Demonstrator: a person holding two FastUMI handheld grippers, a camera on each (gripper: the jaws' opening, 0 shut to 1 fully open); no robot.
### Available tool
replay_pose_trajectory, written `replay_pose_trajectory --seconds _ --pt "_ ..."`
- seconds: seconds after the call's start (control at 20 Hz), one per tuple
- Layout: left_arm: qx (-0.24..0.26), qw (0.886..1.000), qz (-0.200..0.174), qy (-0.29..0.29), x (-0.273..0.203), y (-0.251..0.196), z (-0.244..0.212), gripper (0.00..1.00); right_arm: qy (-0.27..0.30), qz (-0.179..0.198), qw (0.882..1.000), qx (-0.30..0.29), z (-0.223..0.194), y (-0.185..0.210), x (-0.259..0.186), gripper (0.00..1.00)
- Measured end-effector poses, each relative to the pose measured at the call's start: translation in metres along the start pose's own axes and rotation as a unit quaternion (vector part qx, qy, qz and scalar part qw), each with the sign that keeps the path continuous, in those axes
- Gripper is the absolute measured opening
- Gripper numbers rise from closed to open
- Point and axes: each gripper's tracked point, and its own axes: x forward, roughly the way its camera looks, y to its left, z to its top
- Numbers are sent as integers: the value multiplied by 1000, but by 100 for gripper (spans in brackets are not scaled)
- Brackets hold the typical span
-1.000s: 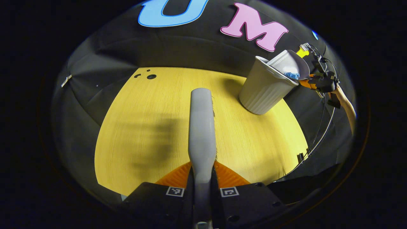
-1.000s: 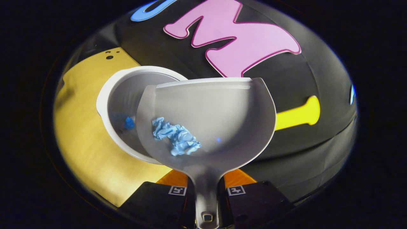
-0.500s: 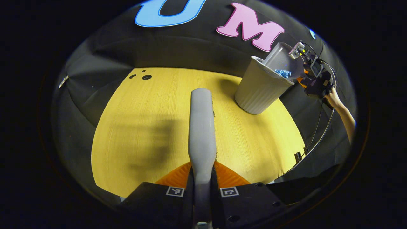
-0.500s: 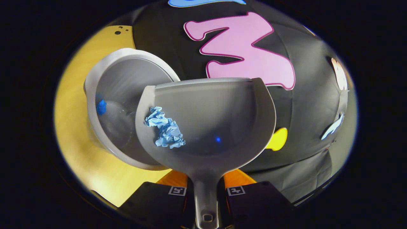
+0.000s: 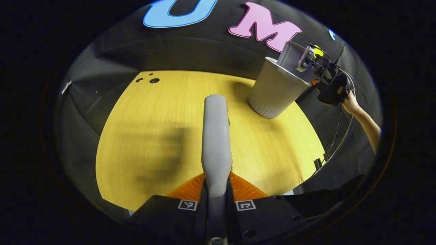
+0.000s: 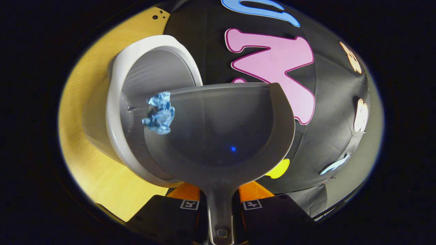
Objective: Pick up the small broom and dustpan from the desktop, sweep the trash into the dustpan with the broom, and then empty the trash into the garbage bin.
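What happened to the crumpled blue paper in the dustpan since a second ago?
The right gripper tipped the grey plastic dustpan further sideways over the white ribbed garbage bin. The crumpled blue paper ball slid from the pan's middle to its edge, over the bin's opening. The left gripper kept holding the grey broom over the yellow wooden desktop; both jaws stayed clamped.

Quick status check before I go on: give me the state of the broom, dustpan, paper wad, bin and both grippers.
broom: held over the desktop, head forward.
left gripper: shut on the broom handle.
dustpan: tipped sideways over the bin.
right gripper: shut on the dustpan handle.
blue paper wad: at the dustpan's low edge, over the bin's opening.
garbage bin: upright on the desktop, open.
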Motion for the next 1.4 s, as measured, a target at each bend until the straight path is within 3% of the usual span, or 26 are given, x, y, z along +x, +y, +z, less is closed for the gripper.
replay_pose_trajectory --seconds 0.15,0.25,0.45,0.6,0.65,0.7,0.95,1.05,1.2,1.4 --pt "1 1000 1 5 0 1 -6 30 -3 -2 1000 4 0 -3 0 31" --pt "0 1000 2 7 1 0 -8 26 -1 3 1000 15 -2 -3 -2 31" --pt "7 1000 9 0 -2 -1 -7 27 20 35 993 111 -9 -10 -9 31" --pt "13 1000 14 -7 -3 -3 -3 27 42 78 967 238 -11 -23 -22 32" --pt "12 1000 13 -10 -4 -3 -2 23 45 84 958 271 -8 -29 -26 36" --pt "10 1000 12 -11 -4 -4 -3 27 46 88 950 297 -8 -37 -31 31" --pt "-12 1000 2 -17 2 -14 -3 26 32 116 929 351 -4 -62 -67 31" --pt "-13 1000 3 -18 2 -14 -5 30 22 135 913 385 4 -62 -96 31" --pt "-10 1000 11 -22 2 -9 -8 27 14 172 891 420 17 -54 -133 31" --pt "-15 999 24 -18 6 4 -15 27 6 238 861 450 42 -17 -180 31"
